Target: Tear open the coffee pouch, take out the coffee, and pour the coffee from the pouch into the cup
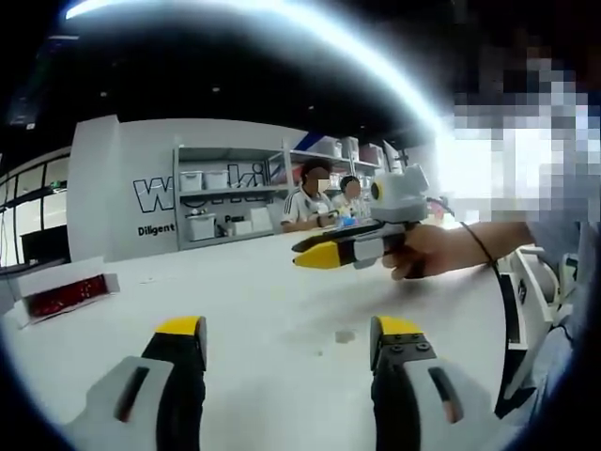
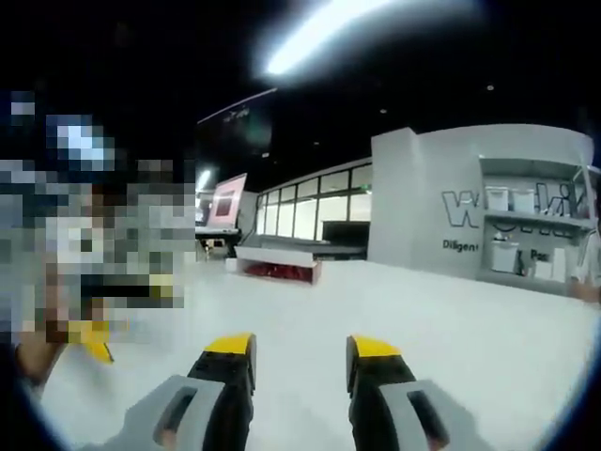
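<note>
Starting line, by the look of it. Holding the left gripper low over the white table, jaws spread wide, nothing between them. Looking across at the right gripper, carried in from the right in a hand and held clear above the tabletop, yellow tips pointing left. Seen from the side there, so no reading the jaw gap from that angle.

Switching to the right gripper view: the right gripper's own jaws parted, a narrower gap than the left's, pinching nothing, just bare table ahead. Catching a yellow tip of the left gripper low at the left edge.

Spotting a low red box near the far left of the table, well apart from both grippers; the same red box lies far ahead in the right gripper view. Too small and blurred to tell the contents.

As for pouch and cup: cannot tell where either is from here. Judging progress at zero, then: nothing gripped, nothing torn, nothing poured. Left to do: find and pinch the pouch, tear it open, take out the coffee, tip it into the cup. Likely the whole job ahead.
</note>
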